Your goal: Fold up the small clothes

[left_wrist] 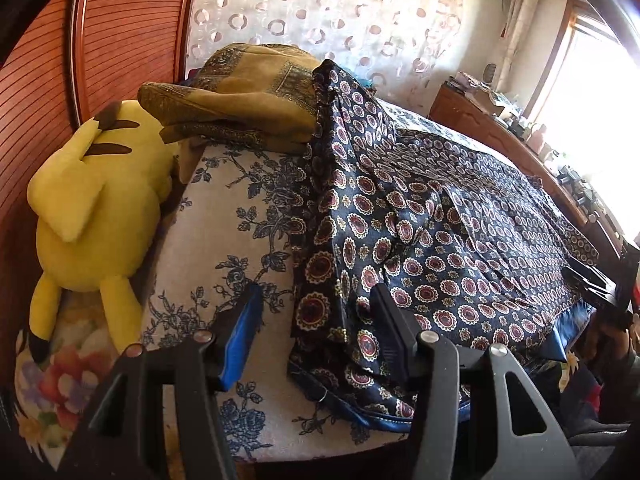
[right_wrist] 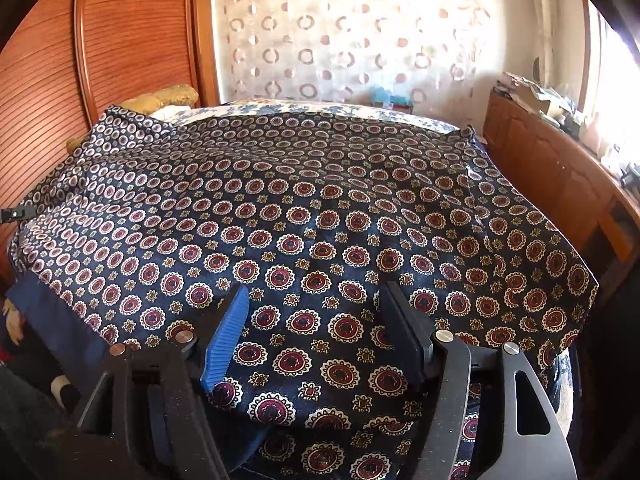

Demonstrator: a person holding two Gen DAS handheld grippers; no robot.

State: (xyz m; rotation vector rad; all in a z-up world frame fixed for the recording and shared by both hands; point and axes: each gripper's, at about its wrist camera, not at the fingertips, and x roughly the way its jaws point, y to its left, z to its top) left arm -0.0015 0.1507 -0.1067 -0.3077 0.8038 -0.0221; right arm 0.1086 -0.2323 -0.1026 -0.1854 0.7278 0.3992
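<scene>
A dark navy garment (left_wrist: 460, 208) printed with red and cream medallions lies spread across the bed. In the right wrist view the same garment (right_wrist: 320, 184) fills most of the frame, with a plain blue band (right_wrist: 52, 312) along its near left edge. My left gripper (left_wrist: 316, 296) is open at the garment's left side. Its blue pad is over the bare sheet and its other finger (left_wrist: 394, 332) rests over the cloth, with the cloth's edge lying loose between them. My right gripper (right_wrist: 318, 292) stands open just above the near part of the garment, gripping nothing.
The bed sheet (left_wrist: 224, 232) is white with blue flowers. A yellow plush toy (left_wrist: 92, 208) and a folded olive-brown patterned cloth (left_wrist: 248, 92) lie at the bed's left and far corner. A wooden wardrobe (right_wrist: 132, 40) stands left, a cluttered wooden cabinet (right_wrist: 552, 176) right.
</scene>
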